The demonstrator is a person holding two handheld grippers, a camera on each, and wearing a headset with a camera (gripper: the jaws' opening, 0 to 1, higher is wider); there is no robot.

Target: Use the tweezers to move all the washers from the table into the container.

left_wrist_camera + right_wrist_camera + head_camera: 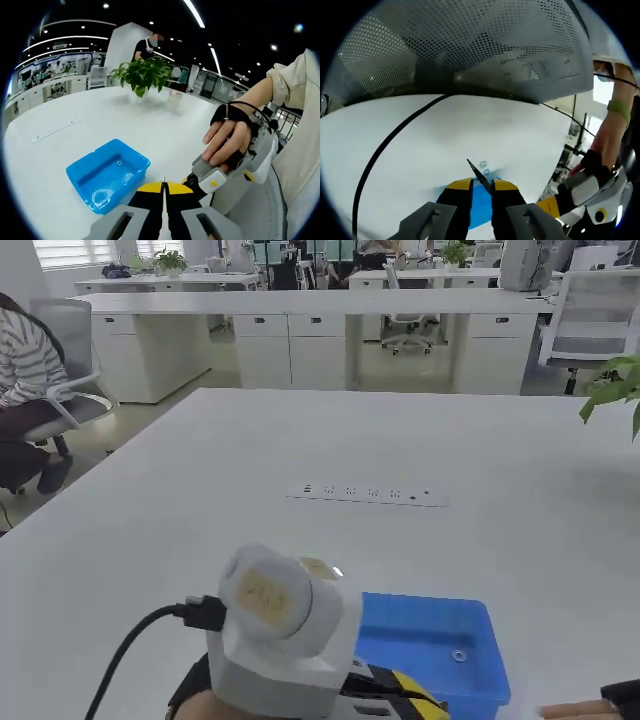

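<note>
The blue container point(478, 680) lies at the near table edge with one washer point(459, 655) inside; the left gripper view has the container point(85, 175) and that washer point(119, 162) too. My left gripper point(420, 702) hovers just left of the container, its yellow-black jaws pressed together with nothing between them point(164, 186). My right gripper point(481, 187) is shut on the black tweezers point(479, 174), whose tip points at two small washers point(483, 164) on the white table beside the container's corner point(476, 212). A hand holds the right gripper point(192, 179) close to the left one.
A black cable point(395, 135) runs across the table. A mesh chair back point(470, 45) stands behind the table edge. A power strip point(365, 494) is set flat in mid-table. A potted plant point(142, 75) stands at the far side, with a person beyond it.
</note>
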